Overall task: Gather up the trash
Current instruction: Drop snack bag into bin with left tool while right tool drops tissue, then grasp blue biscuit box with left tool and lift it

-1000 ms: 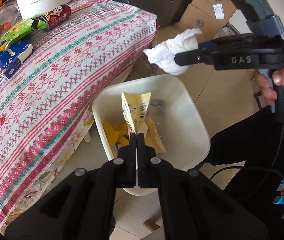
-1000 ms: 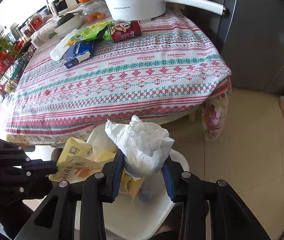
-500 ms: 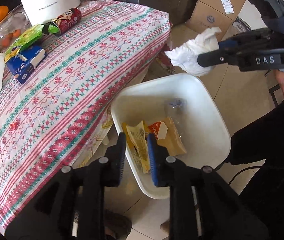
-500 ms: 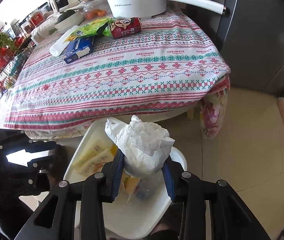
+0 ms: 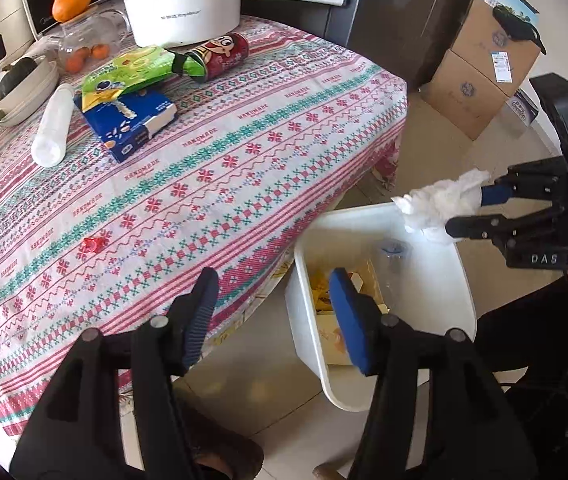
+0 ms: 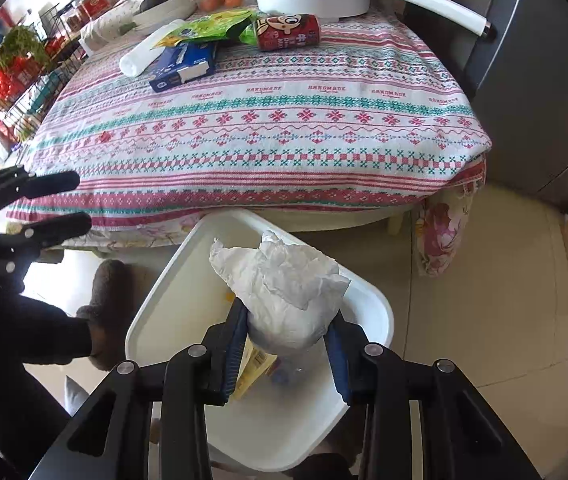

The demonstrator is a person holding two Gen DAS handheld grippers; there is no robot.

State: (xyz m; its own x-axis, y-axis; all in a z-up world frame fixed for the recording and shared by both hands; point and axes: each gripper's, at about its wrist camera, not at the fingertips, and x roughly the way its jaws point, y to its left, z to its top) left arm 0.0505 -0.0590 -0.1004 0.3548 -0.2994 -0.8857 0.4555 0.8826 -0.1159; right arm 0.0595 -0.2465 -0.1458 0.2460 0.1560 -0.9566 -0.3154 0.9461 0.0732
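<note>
A white bin (image 6: 371, 300) stands on the floor against the near edge of a table (image 5: 212, 184) covered in a patterned cloth, probably put there so rubbish can go straight in.

The right gripper (image 6: 284, 344) hangs over the bin, jaws partly closed on a crumpled white tissue (image 6: 284, 284). The pads press both sides of the wad, and its loose top flares above them. It looks ready to drop once the jaws let go.

The left gripper (image 5: 272, 312) has just been opening, and nothing is between its jaws. It is above the table's near edge, beside the bin's left wall. Yellow wrappers (image 5: 319, 292) lie in the bin by that wall, in line with a fresh release.

At the table's far edge lie a green snack bag (image 5: 132, 68), a red can (image 5: 220, 54) on its side, a blue box (image 5: 132, 120) and a white roll (image 5: 52, 124). A small red scrap (image 5: 94, 244) sits nearer the middle. These may be next to collect.

The tissue and right gripper hide much of the bin's floor. A clear object (image 5: 393, 256) inside is too faint to name. The bin's base is cut off behind the grippers, and the person shows only as dark sleeves.
</note>
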